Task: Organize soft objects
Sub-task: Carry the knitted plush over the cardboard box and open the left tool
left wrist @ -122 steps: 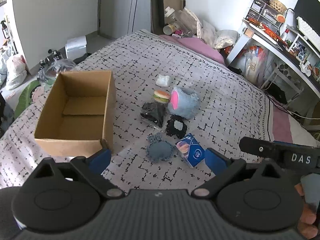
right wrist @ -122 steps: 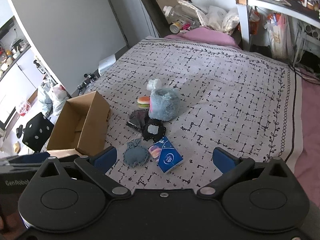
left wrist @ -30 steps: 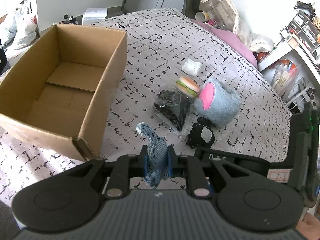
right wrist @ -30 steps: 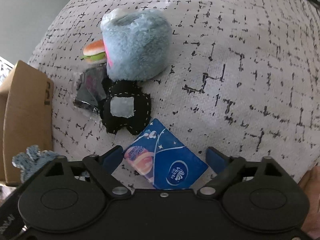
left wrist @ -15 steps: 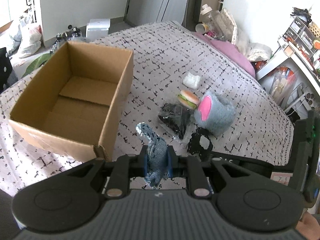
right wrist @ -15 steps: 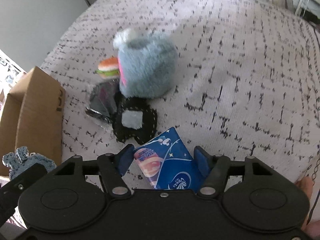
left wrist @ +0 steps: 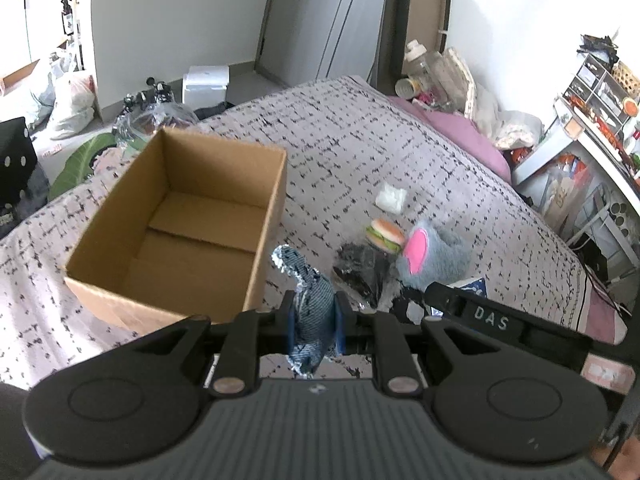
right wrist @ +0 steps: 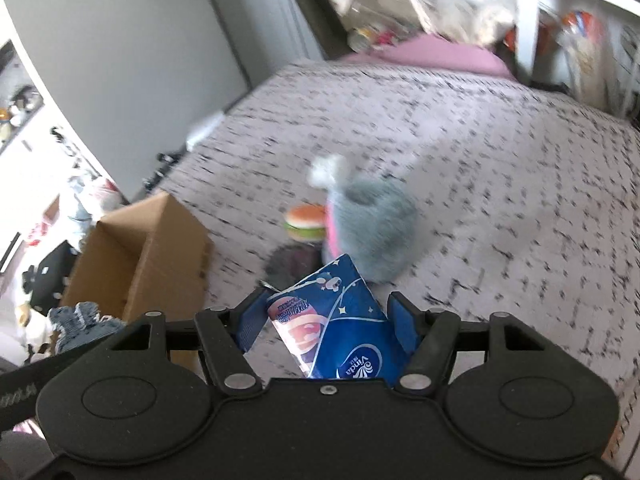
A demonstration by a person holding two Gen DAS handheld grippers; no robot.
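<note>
My left gripper [left wrist: 313,326] is shut on a blue denim fabric piece [left wrist: 310,300], held in the air just right of the open cardboard box [left wrist: 276,200]. The denim also shows in the right wrist view [right wrist: 80,324]. My right gripper [right wrist: 326,326] is shut on a blue tissue pack [right wrist: 336,328], lifted above the bed. On the bed lie a grey plush with pink patch [left wrist: 436,254], a toy burger [left wrist: 385,234], a dark bagged item [left wrist: 362,270] and a white wad [left wrist: 391,197].
The box [right wrist: 152,256] stands empty on the patterned bedspread [left wrist: 360,152] near its left edge. The right gripper's body [left wrist: 492,320] crosses the left view. A cluttered desk [left wrist: 600,136] stands right; bags and items lie on the floor at left.
My right gripper has shut on the tissue pack and lifted it off the bed. My left gripper, still holding the denim, has risen and drawn back a little.
</note>
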